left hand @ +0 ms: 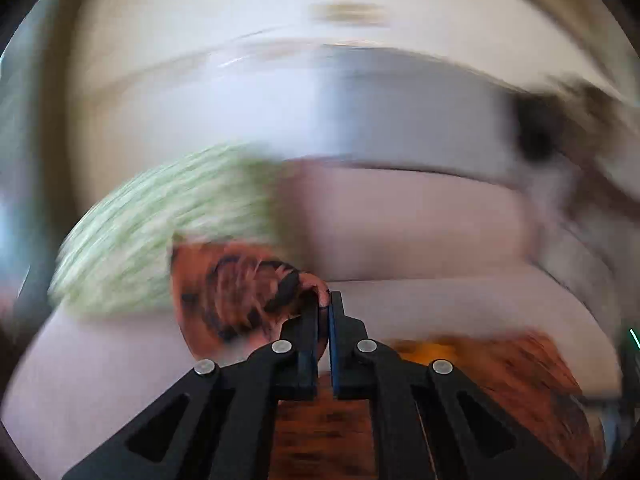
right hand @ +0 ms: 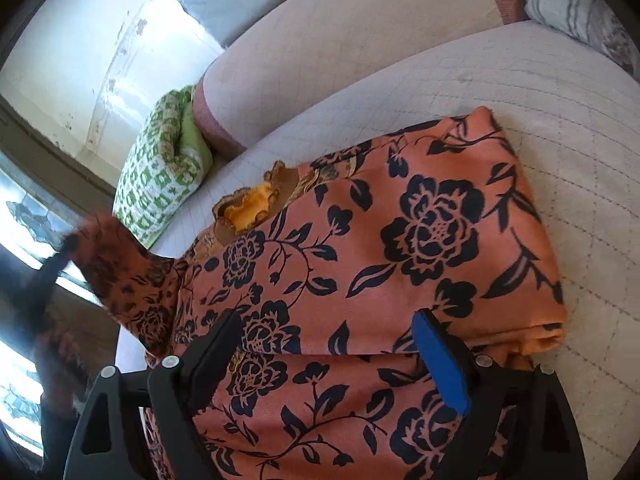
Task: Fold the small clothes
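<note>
An orange garment with a black flower print (right hand: 400, 240) lies partly folded on a pale quilted sofa seat (right hand: 540, 92). My right gripper (right hand: 324, 320) is open just above the garment's near part, one finger on each side of it. My left gripper (left hand: 325, 300) is shut on a corner of the garment (left hand: 240, 288) and holds it lifted; the left wrist view is blurred by motion. In the right wrist view the left gripper (right hand: 70, 246) shows at the far left, holding that raised corner. A yellow-orange frilled trim (right hand: 250, 206) shows at the garment's neck.
A green and white patterned cushion (right hand: 160, 176) lies at the left end of the seat, blurred in the left wrist view (left hand: 160, 240). The sofa backrest (right hand: 340, 40) rises behind. A striped pillow (right hand: 572, 4) sits at the far right. A window is at the left.
</note>
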{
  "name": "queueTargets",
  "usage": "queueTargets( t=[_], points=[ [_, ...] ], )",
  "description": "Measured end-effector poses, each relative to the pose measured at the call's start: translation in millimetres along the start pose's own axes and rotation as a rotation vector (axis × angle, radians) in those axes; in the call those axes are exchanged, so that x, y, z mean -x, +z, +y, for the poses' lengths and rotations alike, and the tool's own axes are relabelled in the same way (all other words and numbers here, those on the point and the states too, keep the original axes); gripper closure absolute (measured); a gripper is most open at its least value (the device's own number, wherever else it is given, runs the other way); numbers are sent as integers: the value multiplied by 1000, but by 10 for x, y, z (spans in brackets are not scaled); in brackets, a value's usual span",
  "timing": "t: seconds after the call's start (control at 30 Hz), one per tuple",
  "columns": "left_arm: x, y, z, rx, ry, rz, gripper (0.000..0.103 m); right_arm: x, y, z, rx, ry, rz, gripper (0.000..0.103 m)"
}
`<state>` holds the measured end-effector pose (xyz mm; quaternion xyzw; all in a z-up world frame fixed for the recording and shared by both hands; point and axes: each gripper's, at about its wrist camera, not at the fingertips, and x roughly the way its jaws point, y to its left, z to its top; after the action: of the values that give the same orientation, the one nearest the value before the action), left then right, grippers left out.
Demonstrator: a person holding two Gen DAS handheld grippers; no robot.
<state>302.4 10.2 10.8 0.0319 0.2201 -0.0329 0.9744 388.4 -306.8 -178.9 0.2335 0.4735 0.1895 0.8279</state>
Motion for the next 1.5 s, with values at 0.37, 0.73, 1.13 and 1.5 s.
queueTargets(
  t=[0.37,0.73,1.13,1.5],
  points=[
    [-331,-826,-461,-49,-160,354,37,139,106,-181,-117,47,-11,12],
    [-941,-1114,1383,400,-8,454,36,-493,550,60,21,-76,100,13],
    [-1112,-980,1113,263,21,346,94,-340,683,814,382,-254,-40,90],
    [-1204,-1044,1308,358,75,386,52,-590,662,353,169,-200,71,79]
  ],
)
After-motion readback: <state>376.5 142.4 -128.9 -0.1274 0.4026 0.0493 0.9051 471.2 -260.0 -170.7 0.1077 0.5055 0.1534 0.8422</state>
